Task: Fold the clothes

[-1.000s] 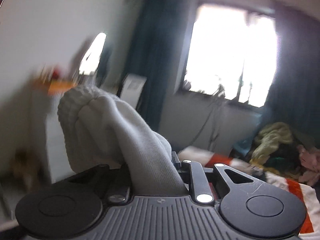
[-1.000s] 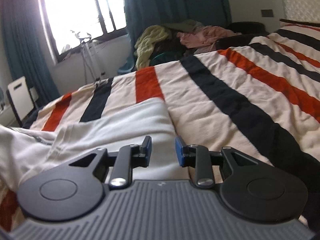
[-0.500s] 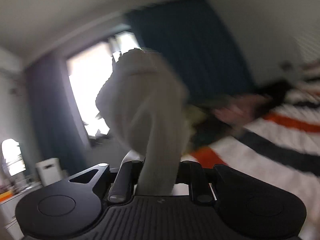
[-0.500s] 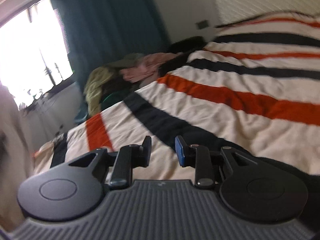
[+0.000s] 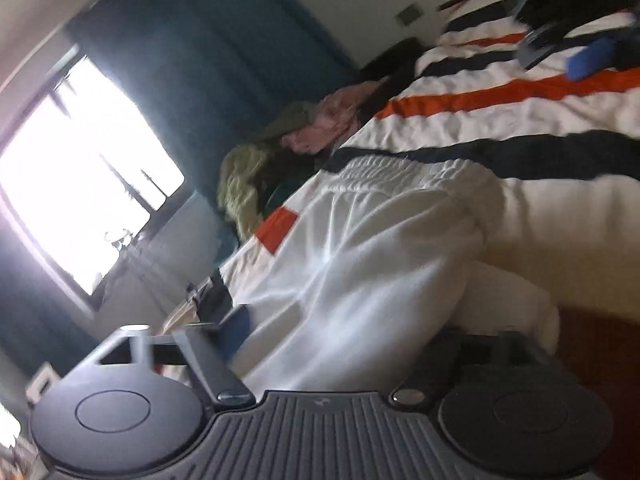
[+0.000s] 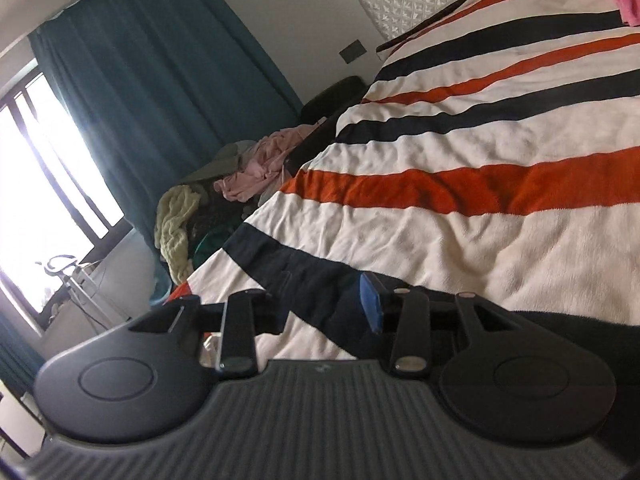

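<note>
Left gripper (image 5: 340, 332) jaws opening, white trousers (image 5: 380, 240) lying loose between them on the striped bedspread (image 5: 520, 120), waistband at the far end. Right gripper (image 6: 324, 300) jaws opening over bare bedspread, nothing between them. Trousers laid down, rumpled; folding judged unfinished. Unfolded clothes pile (image 6: 224, 192) waits beyond

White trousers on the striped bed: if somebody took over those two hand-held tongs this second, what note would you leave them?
Left tongs: jaws opening wide, the white trousers lie between them, not pinched.
Right tongs: jaws opening, nothing between them, only the striped blanket beneath.
Trousers: bunched on the blanket in front of the left tongs, elastic waistband on the far side.
Pile of other clothes sits at the bed's far edge near the curtain.
Done: trousers laid down on the bed.
Left: smooth them flat, fold them, probably then the pile.
</note>
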A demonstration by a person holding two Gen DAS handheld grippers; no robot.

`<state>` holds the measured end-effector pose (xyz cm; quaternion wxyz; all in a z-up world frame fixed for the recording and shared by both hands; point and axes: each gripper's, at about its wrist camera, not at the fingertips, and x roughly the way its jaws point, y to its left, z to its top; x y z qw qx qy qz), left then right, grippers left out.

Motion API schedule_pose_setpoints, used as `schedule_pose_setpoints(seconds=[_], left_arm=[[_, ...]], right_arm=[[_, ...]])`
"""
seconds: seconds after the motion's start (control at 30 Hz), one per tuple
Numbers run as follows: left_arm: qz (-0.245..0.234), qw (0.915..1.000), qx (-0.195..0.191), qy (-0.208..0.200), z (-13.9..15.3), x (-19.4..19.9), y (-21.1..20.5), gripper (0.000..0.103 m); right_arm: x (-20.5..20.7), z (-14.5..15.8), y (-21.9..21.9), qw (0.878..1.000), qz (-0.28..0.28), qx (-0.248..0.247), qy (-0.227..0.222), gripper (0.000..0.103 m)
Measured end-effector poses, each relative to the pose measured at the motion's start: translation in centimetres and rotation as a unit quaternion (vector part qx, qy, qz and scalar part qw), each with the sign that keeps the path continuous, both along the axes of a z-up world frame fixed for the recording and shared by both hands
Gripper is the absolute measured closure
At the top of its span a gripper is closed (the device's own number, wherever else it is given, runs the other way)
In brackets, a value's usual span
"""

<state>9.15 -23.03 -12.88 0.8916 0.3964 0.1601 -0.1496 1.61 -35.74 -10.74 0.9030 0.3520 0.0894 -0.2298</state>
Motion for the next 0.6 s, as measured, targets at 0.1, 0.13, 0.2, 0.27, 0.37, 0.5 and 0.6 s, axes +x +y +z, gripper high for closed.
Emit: schedule_pose_setpoints(seconds=[0.1, 0.13, 0.2, 0.27, 0.37, 0.5, 0.6], left_arm=[[-0.016, 0.9992, 0.029, 0.024, 1.1, -1.4, 3.1, 0.009], [-0.019, 0.9986, 0.043, 0.024, 1.3, -2.0, 4.5, 0.007], [-0.025, 0.9967, 0.073, 0.022, 1.5, -3.1, 7.3, 0.005], [-0.022, 0.9952, 0.092, 0.026, 1.1, -3.5, 9.4, 0.004], [0.014, 0.9970, 0.069, 0.032, 1.1, -3.9, 13.9, 0.003], [0.079, 0.9945, -0.005, 0.069, 2.2, -2.8, 18.4, 0.004], [0.105, 0.9907, -0.048, 0.071, 3.5, -1.2, 20.4, 0.004]], right_arm=[[0.2, 0.1, 0.3, 1.000, 0.020, 0.000, 0.001, 0.062], [0.3, 0.1, 0.6, 1.000, 0.030, -0.001, 0.003, 0.059], [0.5, 0.2, 1.0, 0.999, 0.049, -0.001, 0.005, 0.046], [0.7, 0.4, 1.5, 0.998, 0.069, 0.001, 0.002, 0.030], [0.8, 0.5, 2.3, 0.995, 0.102, 0.011, 0.002, 0.020], [1.1, -0.2, 3.0, 0.986, 0.149, 0.072, 0.015, 0.020], [1.7, -1.2, 3.5, 0.975, 0.192, 0.115, 0.019, 0.019]])
